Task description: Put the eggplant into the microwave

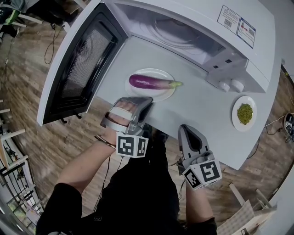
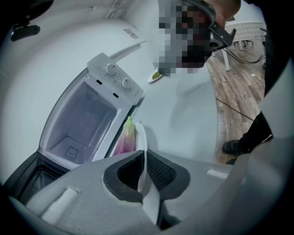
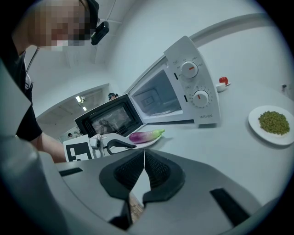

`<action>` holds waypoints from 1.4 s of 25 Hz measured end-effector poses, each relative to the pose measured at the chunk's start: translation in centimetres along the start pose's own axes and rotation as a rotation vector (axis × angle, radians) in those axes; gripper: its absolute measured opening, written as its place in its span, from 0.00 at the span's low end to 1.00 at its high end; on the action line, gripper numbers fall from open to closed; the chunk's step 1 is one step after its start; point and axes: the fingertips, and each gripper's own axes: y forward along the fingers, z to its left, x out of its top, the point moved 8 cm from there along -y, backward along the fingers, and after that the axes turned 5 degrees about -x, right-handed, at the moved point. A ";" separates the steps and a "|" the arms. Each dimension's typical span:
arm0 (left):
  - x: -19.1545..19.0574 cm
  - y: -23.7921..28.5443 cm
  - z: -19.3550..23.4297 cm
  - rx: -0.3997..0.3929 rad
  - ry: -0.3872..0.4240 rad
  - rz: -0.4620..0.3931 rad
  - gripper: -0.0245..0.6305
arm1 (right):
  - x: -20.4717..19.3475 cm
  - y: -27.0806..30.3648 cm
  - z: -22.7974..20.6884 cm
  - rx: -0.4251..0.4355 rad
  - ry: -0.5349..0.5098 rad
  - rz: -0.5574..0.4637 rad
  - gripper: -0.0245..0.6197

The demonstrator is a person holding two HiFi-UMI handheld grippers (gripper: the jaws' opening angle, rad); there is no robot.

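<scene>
Grasp step: left gripper [image 1: 146, 103] clamps the near rim of the plate [image 1: 151, 95] carrying the eggplant [image 1: 154, 82], centre frame, before the open microwave [image 1: 193, 32]. Right gripper [image 1: 186, 131] closed, empty, lower right. Next, likely: lift level and slide it inside

Taking the white plate [image 1: 158, 95] as the clock's centre in the head view, the microwave [image 1: 193, 11] has its cavity [image 1: 179, 34] open at 1 o'clock, with nothing across the mouth. The door [image 1: 76, 64] stands swung wide at 9 to 10 o'clock and walls off that side. The knob panel [image 1: 229, 75] juts out at 3 o'clock. The eggplant [image 1: 149, 82] lies across the plate, just before the mouth. The left gripper [image 1: 146, 102] is clamped on the plate's 6 o'clock rim. Bare desk [image 1: 202, 110] spreads toward 4 o'clock, out to a dish of green beans [image 1: 235, 119]. The right gripper [image 1: 186, 131], jaws together, sits at 5 o'clock by the desk's edge.
</scene>
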 end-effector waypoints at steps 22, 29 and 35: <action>-0.1 -0.5 -0.2 0.108 0.095 -0.001 0.06 | -0.8 -0.4 0.3 -0.005 0.001 0.008 0.06; -0.1 -0.7 -0.1 0.131 0.118 0.006 0.06 | -0.6 -0.7 0.4 -0.007 -0.003 0.001 0.06; -0.1 -1.0 -0.3 0.162 0.161 0.001 0.06 | -0.8 -0.7 0.4 -0.007 -0.001 0.006 0.06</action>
